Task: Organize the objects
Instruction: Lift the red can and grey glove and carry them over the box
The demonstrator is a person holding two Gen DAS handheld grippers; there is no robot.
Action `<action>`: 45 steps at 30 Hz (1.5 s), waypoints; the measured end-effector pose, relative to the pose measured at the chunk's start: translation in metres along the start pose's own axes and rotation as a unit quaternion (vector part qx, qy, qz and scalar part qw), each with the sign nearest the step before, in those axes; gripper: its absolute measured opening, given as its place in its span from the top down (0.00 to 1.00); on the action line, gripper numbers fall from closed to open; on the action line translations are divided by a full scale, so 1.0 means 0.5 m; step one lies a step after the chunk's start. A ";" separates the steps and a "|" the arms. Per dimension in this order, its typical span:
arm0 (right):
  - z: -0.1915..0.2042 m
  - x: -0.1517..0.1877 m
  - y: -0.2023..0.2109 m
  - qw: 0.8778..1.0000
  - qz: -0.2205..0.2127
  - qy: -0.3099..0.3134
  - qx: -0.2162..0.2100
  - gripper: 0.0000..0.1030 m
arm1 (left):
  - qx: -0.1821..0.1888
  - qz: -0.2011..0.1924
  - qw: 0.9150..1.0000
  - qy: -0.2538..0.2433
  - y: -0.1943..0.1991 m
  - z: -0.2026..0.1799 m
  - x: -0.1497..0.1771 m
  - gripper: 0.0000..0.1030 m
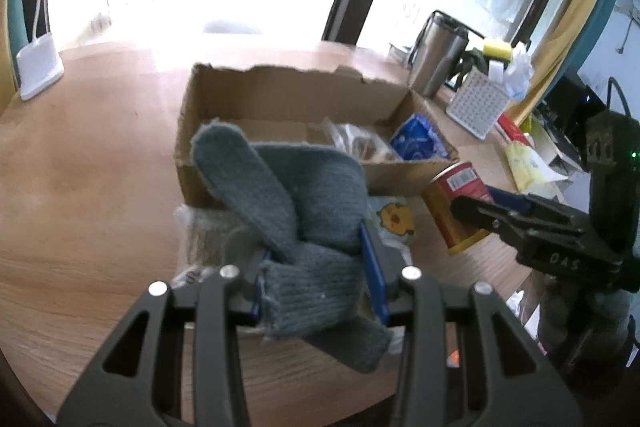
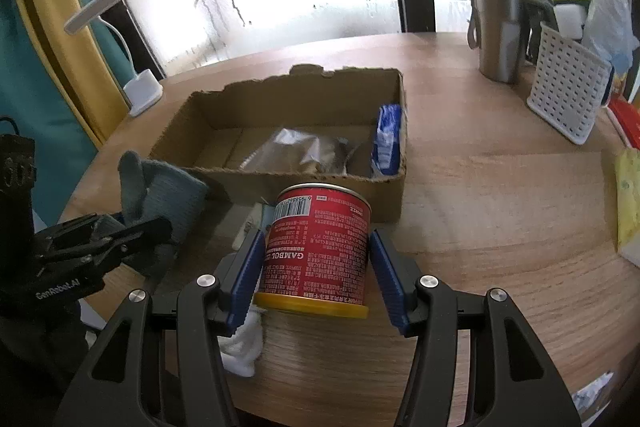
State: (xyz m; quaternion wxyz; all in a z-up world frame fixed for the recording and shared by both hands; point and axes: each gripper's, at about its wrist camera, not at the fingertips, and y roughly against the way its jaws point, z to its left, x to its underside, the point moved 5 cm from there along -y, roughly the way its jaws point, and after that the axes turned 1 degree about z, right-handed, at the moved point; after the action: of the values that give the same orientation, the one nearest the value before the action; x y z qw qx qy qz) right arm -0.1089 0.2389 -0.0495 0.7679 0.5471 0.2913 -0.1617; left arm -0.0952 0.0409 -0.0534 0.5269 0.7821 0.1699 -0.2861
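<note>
Your left gripper [image 1: 320, 279] is pinching the grey knitted glove [image 1: 304, 211] — the blue pads press on its lower part from both sides, and the thumb and the wider part of the glove stand up above the jaws. The glove is lifted clear of the wooden table [image 1: 92, 195]. Straight ahead of this gripper, just behind the glove, is the open cardboard box [image 1: 280, 95]. Inside it, toward its right end, you see a clear wrapped packet [image 1: 360, 143] and a blue packet [image 1: 418, 139]. Under the glove, on the table, lies a packet with a yellow cartoon figure [image 1: 394, 219].

Your right gripper [image 2: 316, 267] holds the red can [image 2: 320, 239] between its blue pads. The can is upside down — its yellow lid is at the bottom and the print reads inverted. The left pad lies against the can's side; at the right pad I cannot tell if it touches, a thin gap seems to show. The can appears raised above the table, just in front of the near wall of the box. A white crumpled thing [image 2: 244, 347] lies below the left finger of this gripper.

Far ahead and to the right of the right gripper stand a steel mug [image 2: 500, 31] and a white perforated basket [image 2: 568, 91]. To the left, your left gripper with the glove is close beside the can.
</note>
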 end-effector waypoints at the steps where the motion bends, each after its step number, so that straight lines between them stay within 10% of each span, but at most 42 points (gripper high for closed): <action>1: 0.003 -0.003 0.003 1.000 -0.002 0.002 0.000 0.45 | 0.000 -0.005 1.000 0.000 0.008 0.001 -0.003 0.61; 45: 0.037 -0.108 0.006 0.999 -0.031 0.032 -0.018 0.45 | -0.016 -0.051 0.998 0.023 0.046 0.047 -0.110 0.61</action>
State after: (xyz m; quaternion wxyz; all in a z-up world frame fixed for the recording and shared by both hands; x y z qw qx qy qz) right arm -0.1443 0.2189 -0.0092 0.7624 0.5287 0.3355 -0.1630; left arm -0.1313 0.0124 -0.0088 0.5201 0.7703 0.2259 -0.2917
